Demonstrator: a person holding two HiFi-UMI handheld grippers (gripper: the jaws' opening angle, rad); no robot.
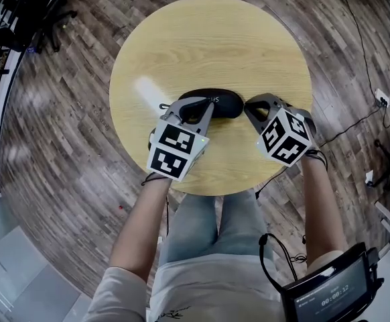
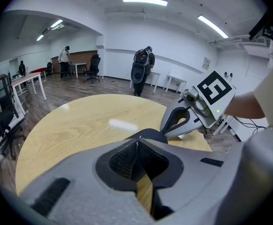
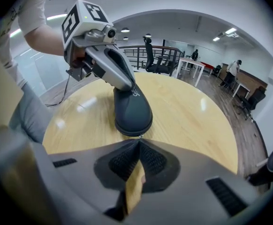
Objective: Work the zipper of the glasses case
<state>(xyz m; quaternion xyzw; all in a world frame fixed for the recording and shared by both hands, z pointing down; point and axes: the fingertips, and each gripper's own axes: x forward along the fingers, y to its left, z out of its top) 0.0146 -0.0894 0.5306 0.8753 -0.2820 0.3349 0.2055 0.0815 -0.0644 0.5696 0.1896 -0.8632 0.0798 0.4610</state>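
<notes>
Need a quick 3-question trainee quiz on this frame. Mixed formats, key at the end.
1. True or false: the glasses case stands upright on the round table.
2. The left tongs are: A) wide apart, B) closed tip to tip, C) out of view.
3. Fill in: the right tongs, also closed, have their tips at one ___ of the case, not its middle.
Key: 1 false, it lies flat; 2 B; 3 end.

A round wooden table (image 1: 181, 39) stands on a dark plank floor (image 1: 68, 180). Cables (image 1: 366, 59) trail over the floor at right. A screen (image 1: 329, 294) sits near right. Far off, a person with a backpack (image 2: 142, 69) stands by white desks (image 2: 174, 82) and office chairs (image 2: 93, 68).
</notes>
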